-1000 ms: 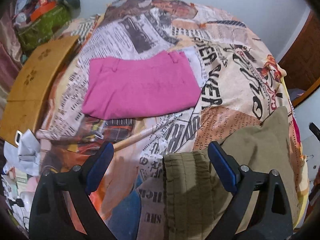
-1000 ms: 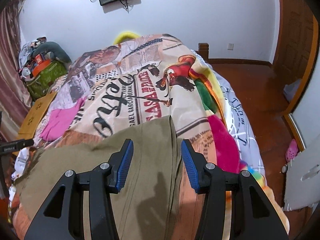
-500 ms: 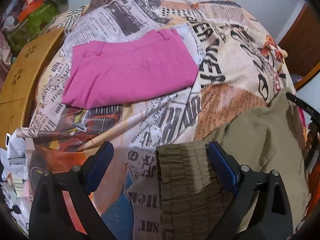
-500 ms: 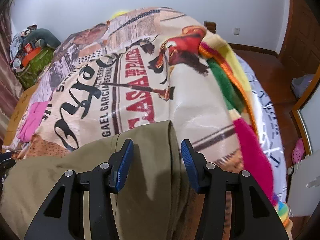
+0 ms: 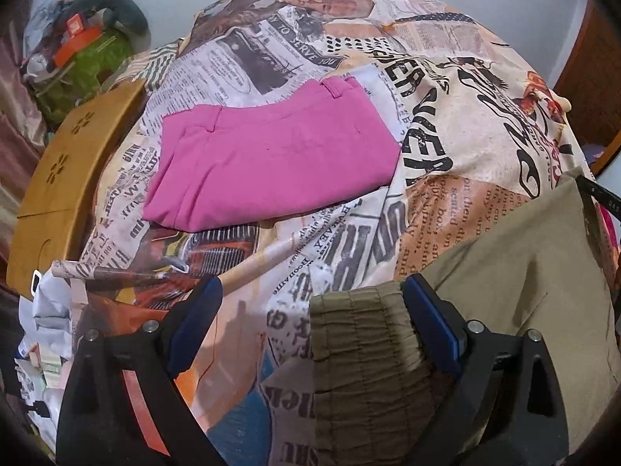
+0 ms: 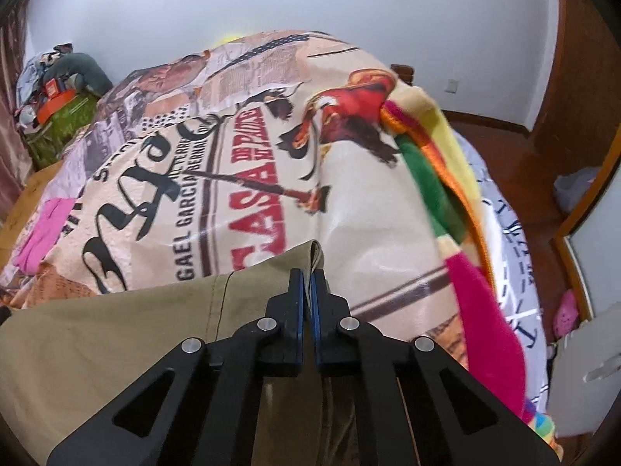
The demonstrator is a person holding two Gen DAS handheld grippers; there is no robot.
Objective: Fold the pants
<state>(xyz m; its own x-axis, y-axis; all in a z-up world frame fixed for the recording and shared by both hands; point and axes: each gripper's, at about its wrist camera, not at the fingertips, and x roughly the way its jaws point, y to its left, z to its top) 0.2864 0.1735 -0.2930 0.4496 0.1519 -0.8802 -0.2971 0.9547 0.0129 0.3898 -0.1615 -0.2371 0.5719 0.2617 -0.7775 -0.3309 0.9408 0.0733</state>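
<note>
On the bed, right gripper [image 6: 306, 277] pinching olive pants [image 6: 116, 334], left gripper [image 5: 310, 303] wide apart

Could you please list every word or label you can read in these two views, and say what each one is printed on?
"CASA": red letters on the printed bedspread, right wrist view.
"GAEL GARCIA": dark letters on the same bedspread, beside the red text.
"TO SERVE YOU": newspaper panel of the bedspread, above the pink pants, left wrist view.
Fine newspaper columns, the orange package and the strip at the right edge: too small or blurred.
Olive pants: no text.
</note>
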